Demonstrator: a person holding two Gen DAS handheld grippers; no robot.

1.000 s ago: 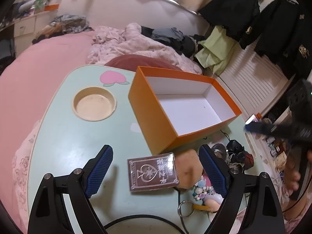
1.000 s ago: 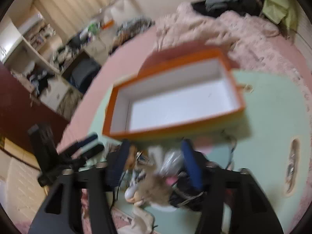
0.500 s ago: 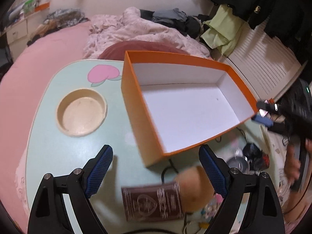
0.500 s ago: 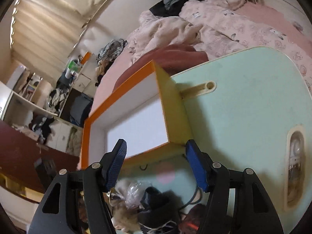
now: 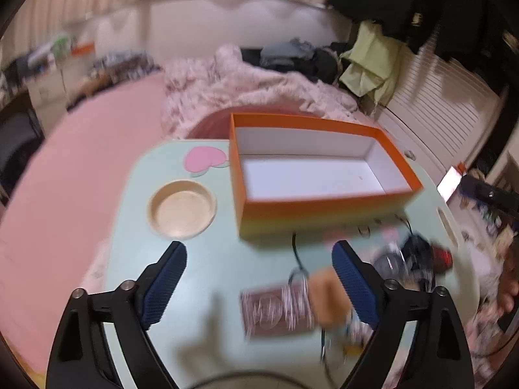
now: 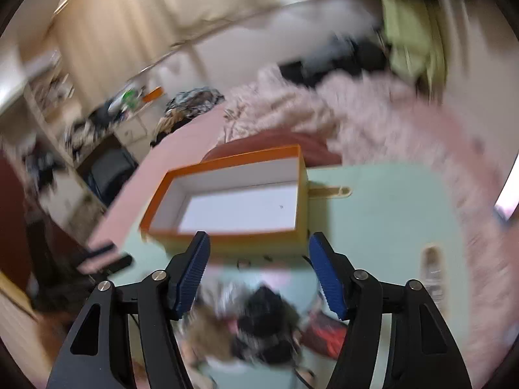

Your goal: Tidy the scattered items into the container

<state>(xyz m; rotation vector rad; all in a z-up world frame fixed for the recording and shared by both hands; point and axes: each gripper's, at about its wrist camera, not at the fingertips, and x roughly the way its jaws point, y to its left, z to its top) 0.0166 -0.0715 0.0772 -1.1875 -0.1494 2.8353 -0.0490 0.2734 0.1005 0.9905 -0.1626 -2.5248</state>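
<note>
Left gripper [image 5: 259, 275]: jaws opening, nothing gripped, above pale green table [image 5: 207, 259]. Orange box [image 5: 311, 191] at 12 o'clock, white inside. Brown card pack [image 5: 275, 311] at 5 o'clock, blurred. Right gripper [image 6: 258, 270]: jaws opening, nothing gripped; blurred item pile [image 6: 259, 321] at 6 o'clock.

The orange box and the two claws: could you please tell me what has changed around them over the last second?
Both claws are opening, nothing between the pads of the left claw or right claw. Both views swung about. Nothing was taken or let go. The orange box remains empty; the dark red card pack and the clutter stay on the table.
</note>
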